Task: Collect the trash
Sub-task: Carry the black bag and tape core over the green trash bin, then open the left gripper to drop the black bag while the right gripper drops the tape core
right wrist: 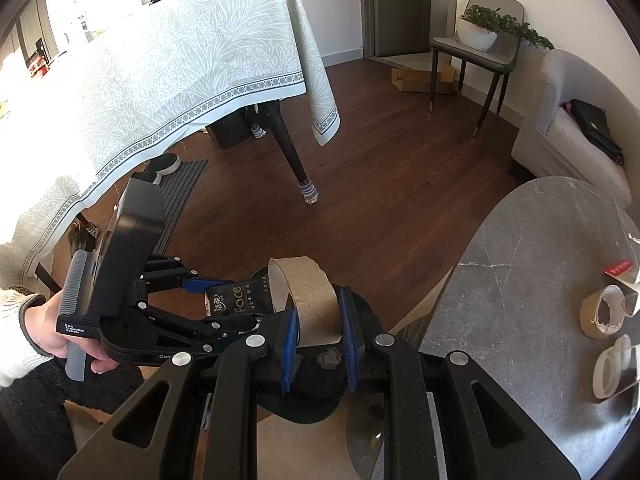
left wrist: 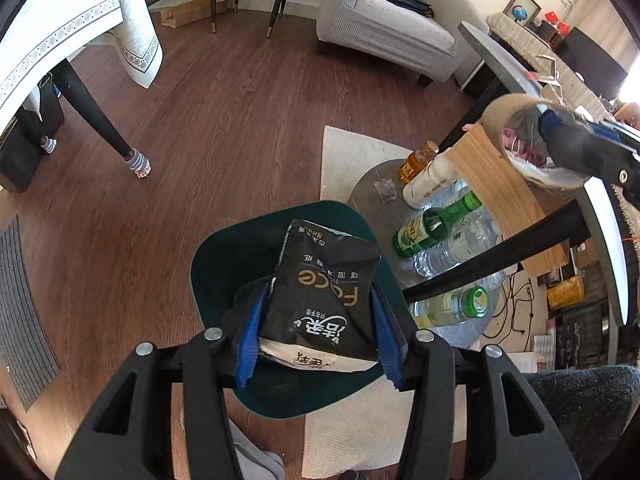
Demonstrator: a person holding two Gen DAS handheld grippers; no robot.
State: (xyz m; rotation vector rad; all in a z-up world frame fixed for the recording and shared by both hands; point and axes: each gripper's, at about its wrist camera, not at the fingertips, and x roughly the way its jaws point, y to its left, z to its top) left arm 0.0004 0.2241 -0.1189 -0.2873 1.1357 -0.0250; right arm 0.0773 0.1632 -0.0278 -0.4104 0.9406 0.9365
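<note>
Left claw clamped on black tissue packet, poised right over dark green bin, ready to drop. Right claw pinched on cardboard roll, brought alongside toward same bin.

Dark wood floor; grey sofa; tablecloth-draped table; bright window light.

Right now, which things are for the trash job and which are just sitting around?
For the job:
- black tissue pack in the left tool
- cardboard roll in the right tool
- dark green bin below them

Just sitting around:
- sofa
- tablecloth
- potted plant on a chair
</note>
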